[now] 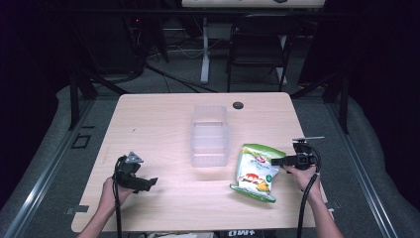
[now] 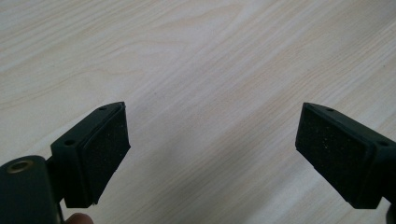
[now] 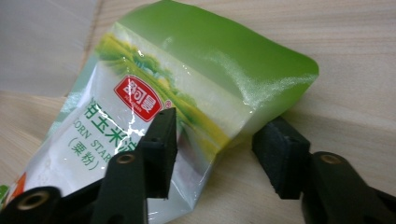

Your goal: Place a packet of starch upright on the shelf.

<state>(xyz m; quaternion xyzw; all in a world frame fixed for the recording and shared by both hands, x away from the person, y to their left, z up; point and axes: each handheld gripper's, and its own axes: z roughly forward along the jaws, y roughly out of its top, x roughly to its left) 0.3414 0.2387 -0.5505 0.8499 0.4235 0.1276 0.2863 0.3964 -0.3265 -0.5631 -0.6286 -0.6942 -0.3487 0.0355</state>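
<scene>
Worktop [image 1: 148, 119]: pale wood-grain top, rounded corners, a small dark round plug at 12 o'clock near the far edge.
Clear plastic bin [image 1: 209, 135]: translucent, open-topped, at the worktop's centre, long axis running 12 to 6 o'clock; appears empty.
Corn starch bag [image 1: 255, 172]: green and white pouch with a red logo, lying flat at about 4 o'clock from the bin, near but apart from it; long axis runs roughly 12 to 6, green top end pointing toward 12.
Right hand-held gripper [image 1: 280, 161]: at the bag's 3 o'clock edge, pointing toward 9; in the right gripper view its jaws are spread and straddle the bag's upper side edge, one pad over the printed face, the other on the worktop side beneath, not yet pinching.
Left hand-held gripper [image 1: 148, 183]: low at 7 o'clock on the worktop, well apart from bag and bin; jaws spread wide over bare wood, holding nothing.
Key relation: the bag's edge already lies between the right jaws, so the right hand is far nearer; closing there would likely grip it across its short side.
Likely destination: judged to be the bin, at about 10 o'clock from the bag.
</scene>
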